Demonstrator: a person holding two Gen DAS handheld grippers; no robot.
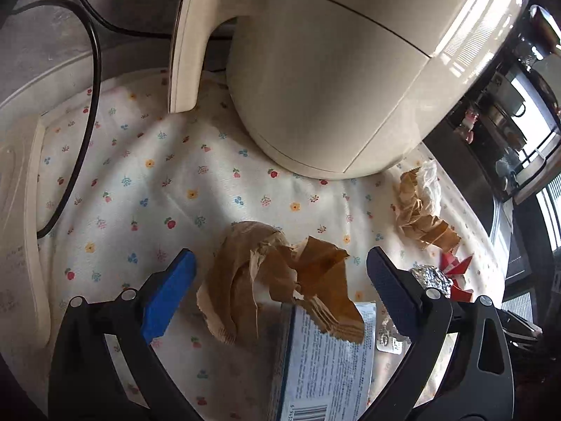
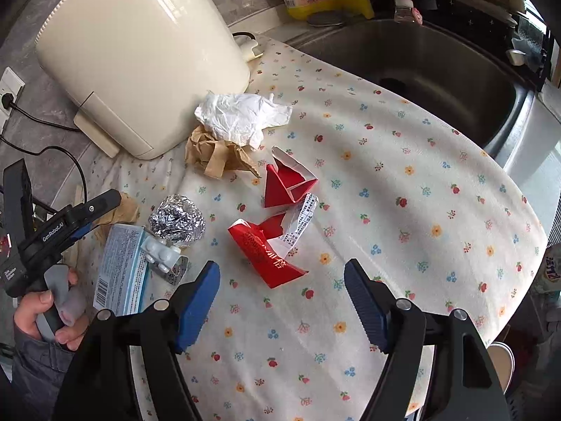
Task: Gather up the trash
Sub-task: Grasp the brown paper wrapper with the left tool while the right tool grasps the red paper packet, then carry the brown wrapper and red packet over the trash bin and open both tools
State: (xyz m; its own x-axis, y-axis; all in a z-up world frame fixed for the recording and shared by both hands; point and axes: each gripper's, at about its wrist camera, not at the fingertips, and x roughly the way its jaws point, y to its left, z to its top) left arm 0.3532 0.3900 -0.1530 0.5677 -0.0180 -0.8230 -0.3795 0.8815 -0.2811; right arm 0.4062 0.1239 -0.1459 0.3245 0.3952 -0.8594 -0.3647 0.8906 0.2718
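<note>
The left gripper [image 1: 280, 273] stood wide open, tilted down over a crumpled brown paper wrapper [image 1: 277, 277] that lay between its fingers, untouched by the pads. The right gripper [image 2: 282, 282] was also open with nothing held, above the floral cloth [image 2: 403, 182], just short of a torn red carton [image 2: 270, 249]. Near these lay a foil ball [image 2: 177, 222], a blister pack [image 2: 161, 256], a printed box [image 2: 121, 270] and a white tissue [image 2: 242, 117], beside the cream appliance [image 2: 140, 52].
</note>
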